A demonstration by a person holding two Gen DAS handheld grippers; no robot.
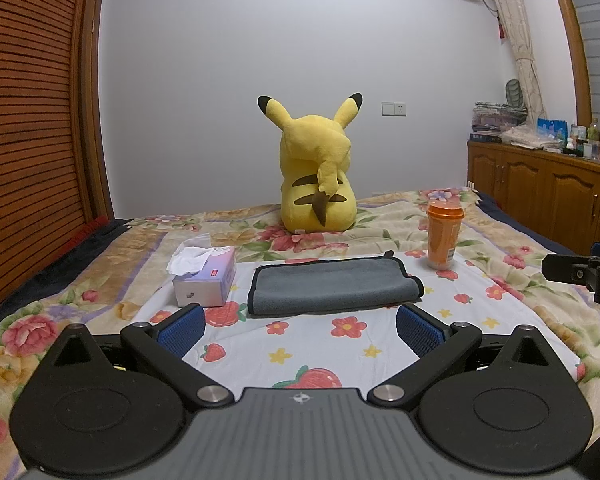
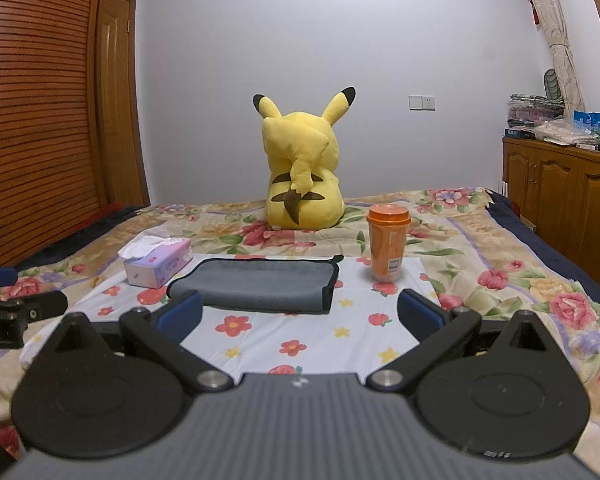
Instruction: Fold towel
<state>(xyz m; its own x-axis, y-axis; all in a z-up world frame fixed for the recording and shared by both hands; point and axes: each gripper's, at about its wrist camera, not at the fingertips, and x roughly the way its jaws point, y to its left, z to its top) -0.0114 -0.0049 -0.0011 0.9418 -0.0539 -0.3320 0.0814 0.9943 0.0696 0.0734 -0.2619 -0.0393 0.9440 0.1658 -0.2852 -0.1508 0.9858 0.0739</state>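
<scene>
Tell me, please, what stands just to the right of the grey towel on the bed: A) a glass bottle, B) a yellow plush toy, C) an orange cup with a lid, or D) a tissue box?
C: the orange cup with a lid stands upright beside the right edge of the grey towel, while the tissue box sits on its left.

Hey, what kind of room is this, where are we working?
Most likely a bedroom in a home. The grey towel lies on a bed with a floral blanket, a yellow plush toy sits near the wall, and a wooden cabinet with household clutter stands at the right.
</scene>
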